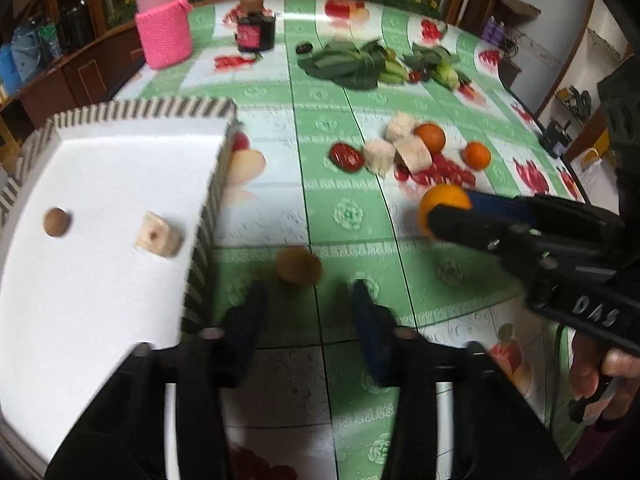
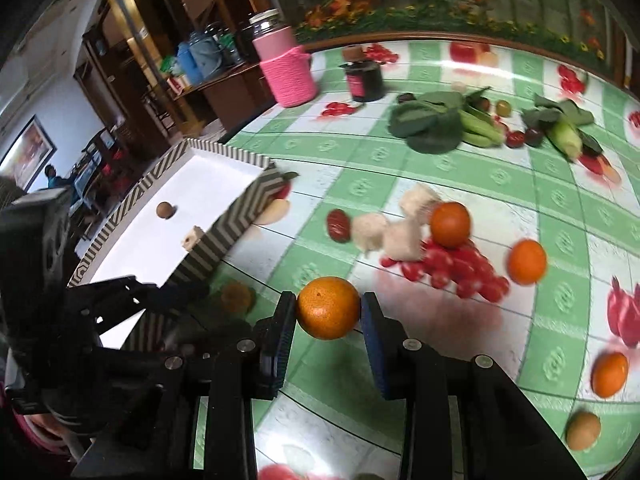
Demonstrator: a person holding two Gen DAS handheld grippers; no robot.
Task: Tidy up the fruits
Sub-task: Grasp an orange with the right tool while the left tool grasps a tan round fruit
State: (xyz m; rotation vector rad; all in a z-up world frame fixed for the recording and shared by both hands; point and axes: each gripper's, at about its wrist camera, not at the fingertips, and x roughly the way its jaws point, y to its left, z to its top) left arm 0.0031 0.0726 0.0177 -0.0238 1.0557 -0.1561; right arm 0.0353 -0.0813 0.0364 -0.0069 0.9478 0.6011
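Note:
My right gripper is shut on an orange and holds it above the table; the orange also shows in the left wrist view. My left gripper is open, with a small brown round fruit on the cloth just ahead of its fingertips. A white tray with a striped rim lies at the left and holds a brown round fruit and a pale cube. Two oranges, pale chunks and a red date lie mid-table.
Leafy greens, a dark jar and a pink knit-covered bottle stand at the back. Another orange and a tan fruit lie at the right. The tray's striped wall is close to my left gripper.

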